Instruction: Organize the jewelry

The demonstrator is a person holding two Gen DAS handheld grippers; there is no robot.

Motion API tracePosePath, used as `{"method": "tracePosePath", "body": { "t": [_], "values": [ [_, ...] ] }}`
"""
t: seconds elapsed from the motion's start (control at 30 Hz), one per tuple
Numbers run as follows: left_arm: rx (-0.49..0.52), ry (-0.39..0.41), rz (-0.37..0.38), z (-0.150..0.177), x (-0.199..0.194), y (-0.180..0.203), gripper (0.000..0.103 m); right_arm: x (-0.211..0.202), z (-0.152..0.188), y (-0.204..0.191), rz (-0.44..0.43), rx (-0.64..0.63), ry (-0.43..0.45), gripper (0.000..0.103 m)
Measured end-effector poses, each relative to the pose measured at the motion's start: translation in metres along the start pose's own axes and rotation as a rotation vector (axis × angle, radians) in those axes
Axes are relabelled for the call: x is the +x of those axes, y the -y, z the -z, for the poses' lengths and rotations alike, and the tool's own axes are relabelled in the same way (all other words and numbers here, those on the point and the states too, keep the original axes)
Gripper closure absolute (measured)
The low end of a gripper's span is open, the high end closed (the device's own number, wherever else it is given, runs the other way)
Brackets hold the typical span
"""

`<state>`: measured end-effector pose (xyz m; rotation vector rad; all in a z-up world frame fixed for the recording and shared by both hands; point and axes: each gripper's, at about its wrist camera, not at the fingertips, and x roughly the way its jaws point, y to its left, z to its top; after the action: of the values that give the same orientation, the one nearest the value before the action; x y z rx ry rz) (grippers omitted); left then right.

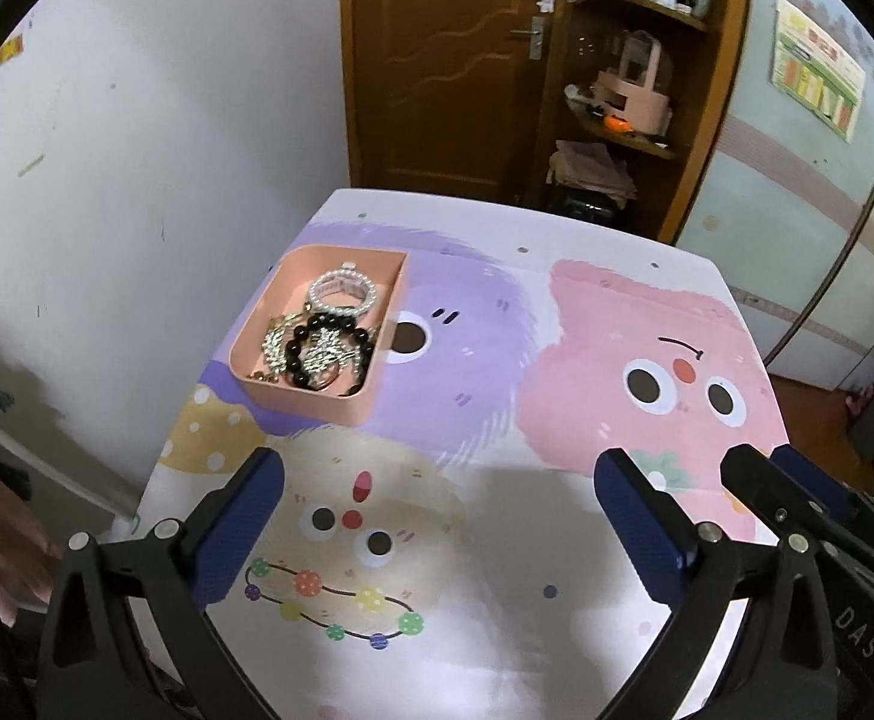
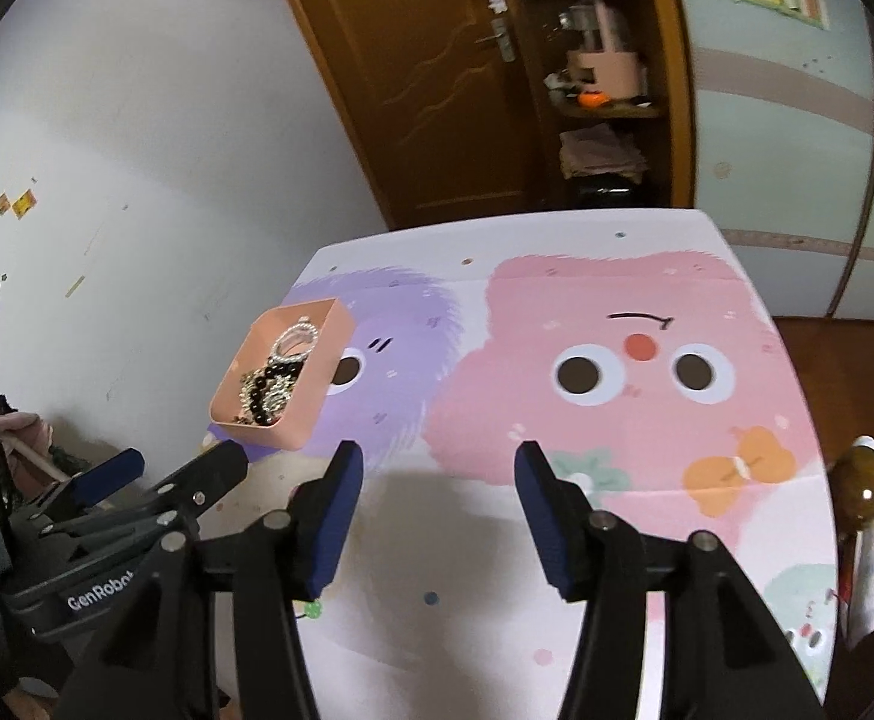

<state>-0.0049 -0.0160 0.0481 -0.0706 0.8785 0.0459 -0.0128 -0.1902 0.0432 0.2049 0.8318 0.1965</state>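
The pink tray sat in the upper left of the bench, close to its left edge, with the jewelry heaped inside: a pearl bracelet, a black bead bracelet and glittering metal pieces tangled together. The left hand-held gripper stood with its jaws wide apart and empty, low in the frame; the right hand-held gripper was partly apart, also holding nothing. The likely trouble was the tangle: pulling one bracelet could drag the others out, or tip the light tray off the near edge. Small chains might also slip through broad pads.
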Motion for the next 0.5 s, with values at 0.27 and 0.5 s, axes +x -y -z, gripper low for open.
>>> {"method": "tracePosePath", "body": {
  "t": [0.27,0.5],
  "values": [
    [0.051,0.002,-0.01,0.003,-0.005,0.025,0.001,-0.017,0.013,0.023,0.052,0.019,0.021,0.05],
    [0.072,0.003,-0.019,0.003,-0.005,0.035,0.001,-0.022,0.017,0.031,0.07,0.03,0.031,0.05]
  ]
}}
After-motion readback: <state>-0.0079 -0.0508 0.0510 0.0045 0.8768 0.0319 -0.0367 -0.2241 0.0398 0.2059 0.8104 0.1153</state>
